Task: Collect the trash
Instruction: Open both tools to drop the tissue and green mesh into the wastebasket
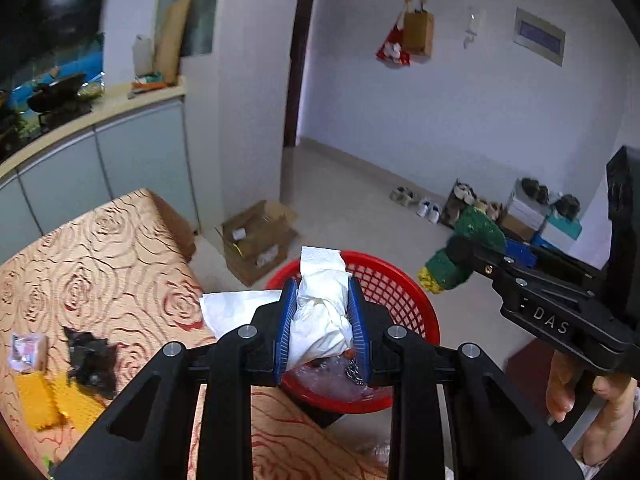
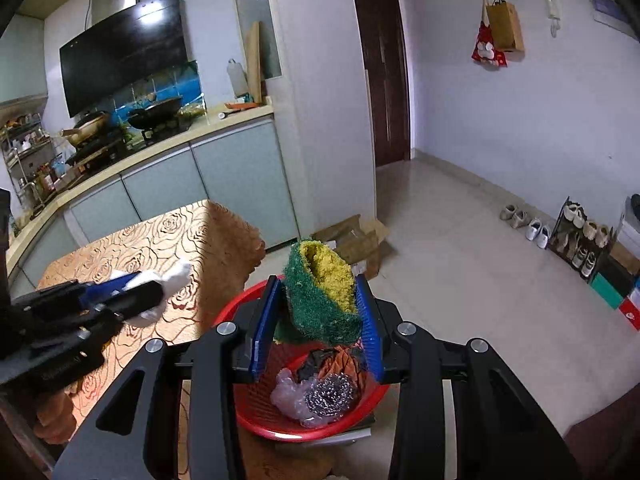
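Red plastic mesh forms the basket (image 2: 256,420), which holds a steel-wool scourer (image 2: 331,394) at its 5 o'clock side, crumpled clear plastic (image 2: 289,396) at 7 and a dark scrap (image 2: 314,362) toward 12. Above its 12 o'clock rim the right gripper (image 2: 320,312) clamps a green-and-yellow scouring pad (image 2: 322,292). At the basket's 9 o'clock, the left gripper (image 1: 323,324) pinches a wad of white tissue (image 1: 320,312) over the near rim.

Crumpled white tissue (image 1: 320,312), green-yellow sponge (image 2: 324,292) above red basket (image 2: 256,412).
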A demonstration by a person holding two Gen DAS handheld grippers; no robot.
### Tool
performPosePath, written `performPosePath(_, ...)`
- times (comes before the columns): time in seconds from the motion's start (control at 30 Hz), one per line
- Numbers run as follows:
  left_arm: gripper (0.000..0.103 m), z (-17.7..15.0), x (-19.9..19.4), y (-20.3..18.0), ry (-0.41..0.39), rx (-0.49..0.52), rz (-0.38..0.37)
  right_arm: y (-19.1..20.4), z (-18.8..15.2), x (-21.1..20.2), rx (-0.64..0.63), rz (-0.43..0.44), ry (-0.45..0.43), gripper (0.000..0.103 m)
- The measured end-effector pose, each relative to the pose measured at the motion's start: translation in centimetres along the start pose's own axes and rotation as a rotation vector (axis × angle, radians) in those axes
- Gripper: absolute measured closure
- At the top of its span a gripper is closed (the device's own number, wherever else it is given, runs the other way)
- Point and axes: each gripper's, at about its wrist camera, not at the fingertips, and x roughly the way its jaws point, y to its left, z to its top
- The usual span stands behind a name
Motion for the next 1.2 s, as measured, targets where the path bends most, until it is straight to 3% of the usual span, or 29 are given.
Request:
performPosePath(0.23, 0.078, -0.7, 2.7, -0.3, 0.067, 0.005, -0.011, -0.2, -0.7, 1.9, -0.002, -0.008, 0.056, 0.067)
performPosePath(0.47, 0.074, -0.8, 2.9, -0.2, 0.072, 0.002, -0.010, -0.2, -1.3, 3.1, -0.011, -0.002, 0.087, 0.066)
performPosePath(0.63, 0.062, -0.5, 3.2, -0.3, 0.074, -0.002, -0.018, -0.2, -1.6, 3.7, -0.013, 0.007, 0.103, 0.059)
performPosePath(0.7, 0.055, -0.4, 3.2, -0.3, 0.075, -0.008, -0.032, -0.1, -1.7, 3.7, -0.008, 0.011, 0.103, 0.050)
performPosePath(0.83, 0.047, -0.2, 2.6, -0.1, 0.060, -0.025, -0.044, -0.1, -1.7, 3.5, 0.000, 0.019, 0.101, 0.048)
performPosePath(1.2, 0.044, -0.3, -0.7, 1.3, -0.005, -0.027, 0.015, 0.6, -1.5, 2.1, 0.003, 0.019, 0.073, 0.048)
